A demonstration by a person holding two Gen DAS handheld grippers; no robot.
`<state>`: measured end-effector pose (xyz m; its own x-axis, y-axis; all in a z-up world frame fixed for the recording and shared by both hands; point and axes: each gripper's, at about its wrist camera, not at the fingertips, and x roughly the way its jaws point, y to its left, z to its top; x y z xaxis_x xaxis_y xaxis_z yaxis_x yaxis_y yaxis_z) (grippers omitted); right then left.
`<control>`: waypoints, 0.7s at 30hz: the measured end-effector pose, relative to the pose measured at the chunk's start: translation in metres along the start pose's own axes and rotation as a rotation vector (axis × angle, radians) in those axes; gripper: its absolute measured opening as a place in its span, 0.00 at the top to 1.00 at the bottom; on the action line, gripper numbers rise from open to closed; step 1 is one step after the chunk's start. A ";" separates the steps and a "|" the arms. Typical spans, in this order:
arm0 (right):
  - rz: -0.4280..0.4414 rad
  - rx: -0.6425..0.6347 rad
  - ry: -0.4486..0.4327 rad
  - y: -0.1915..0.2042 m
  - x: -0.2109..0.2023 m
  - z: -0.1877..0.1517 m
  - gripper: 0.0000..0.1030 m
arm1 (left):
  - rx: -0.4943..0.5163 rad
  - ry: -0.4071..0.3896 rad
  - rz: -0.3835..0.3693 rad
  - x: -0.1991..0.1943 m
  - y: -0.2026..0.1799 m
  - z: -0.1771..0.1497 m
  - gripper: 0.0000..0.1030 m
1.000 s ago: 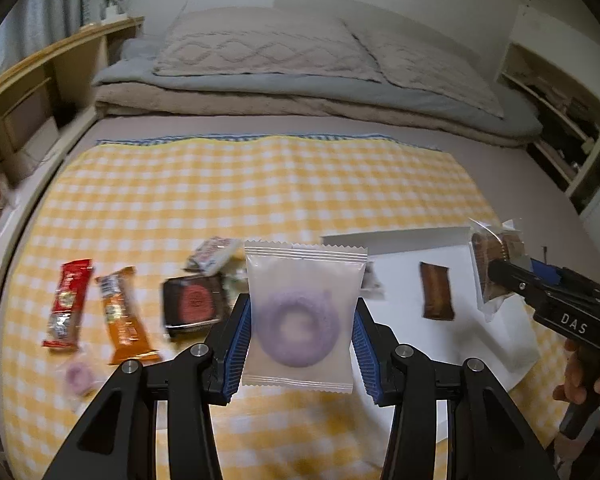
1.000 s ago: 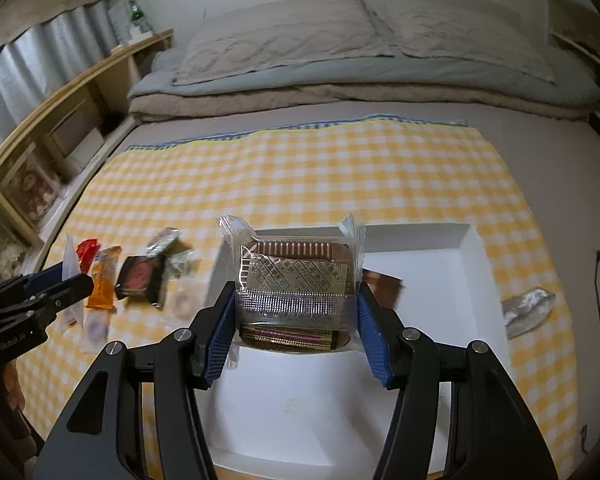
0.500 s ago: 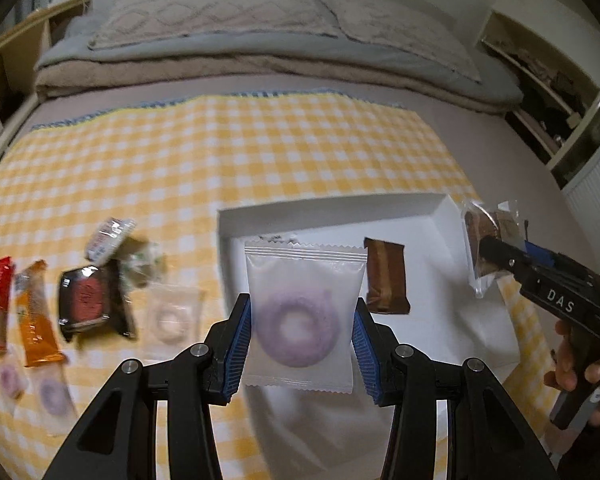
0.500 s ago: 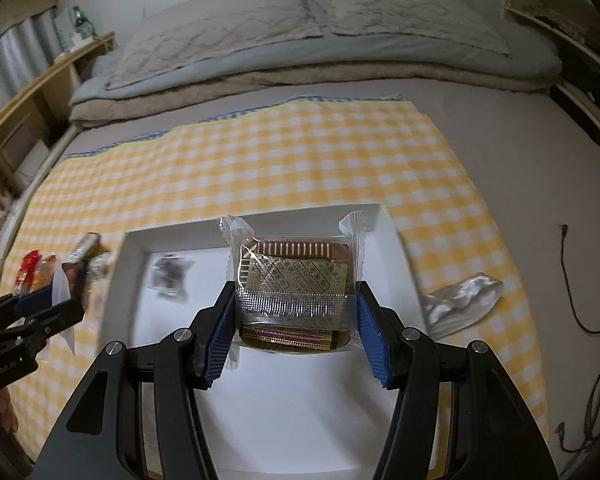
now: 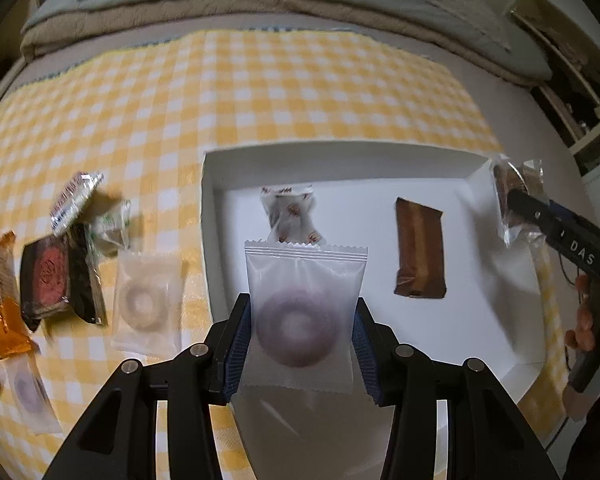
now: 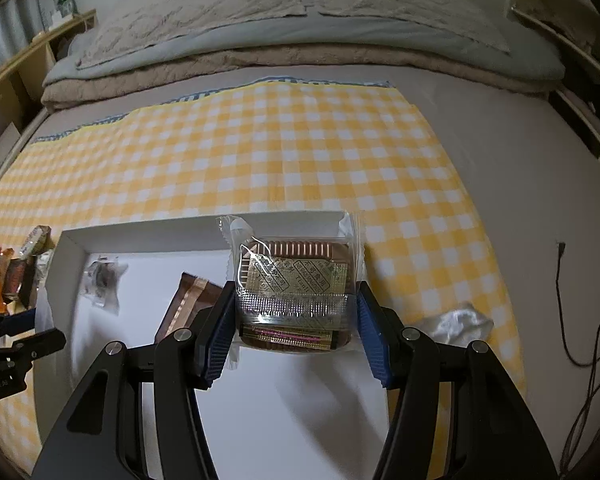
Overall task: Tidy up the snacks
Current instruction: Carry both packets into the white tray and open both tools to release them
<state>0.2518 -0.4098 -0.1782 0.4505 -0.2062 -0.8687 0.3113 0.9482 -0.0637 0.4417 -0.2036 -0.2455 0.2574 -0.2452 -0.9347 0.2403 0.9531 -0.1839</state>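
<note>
My left gripper [image 5: 298, 332] is shut on a frosted packet with a purple donut [image 5: 302, 316], held above the near left part of the white tray [image 5: 340, 150]. My right gripper [image 6: 294, 324] is shut on a clear-wrapped brown cake packet [image 6: 294, 276], held over the tray's [image 6: 148, 228] right side; it also shows at the right in the left wrist view [image 5: 512, 200]. In the tray lie a brown bar [image 5: 420, 254] and a small clear candy packet [image 5: 294, 218].
Left of the tray on the yellow checked cloth [image 5: 260, 92] lie a pale donut packet [image 5: 146, 304], a black-and-red packet [image 5: 50, 280], an orange bar [image 5: 6, 296], a silver packet [image 5: 74, 200] and purple donut packets [image 5: 28, 390]. A crumpled wrapper [image 6: 458, 322] lies right of the tray.
Both grippers have moved rightward and lower over the tray, each still holding its packet. The loose snacks have slid toward the left edge of both views.
</note>
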 end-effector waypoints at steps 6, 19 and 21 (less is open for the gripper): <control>-0.024 -0.025 0.019 0.005 0.017 0.007 0.44 | -0.030 -0.014 -0.062 0.006 0.010 0.006 0.45; -0.021 -0.018 0.056 0.004 0.037 0.014 0.42 | 0.074 -0.067 -0.024 -0.014 0.003 -0.001 0.04; -0.014 -0.007 0.049 0.005 0.037 0.015 0.39 | 0.096 -0.076 -0.019 -0.017 0.001 -0.003 0.00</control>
<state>0.2820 -0.4164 -0.2030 0.4045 -0.2076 -0.8907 0.3114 0.9470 -0.0793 0.4343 -0.1982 -0.2307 0.3216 -0.2792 -0.9048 0.3332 0.9278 -0.1678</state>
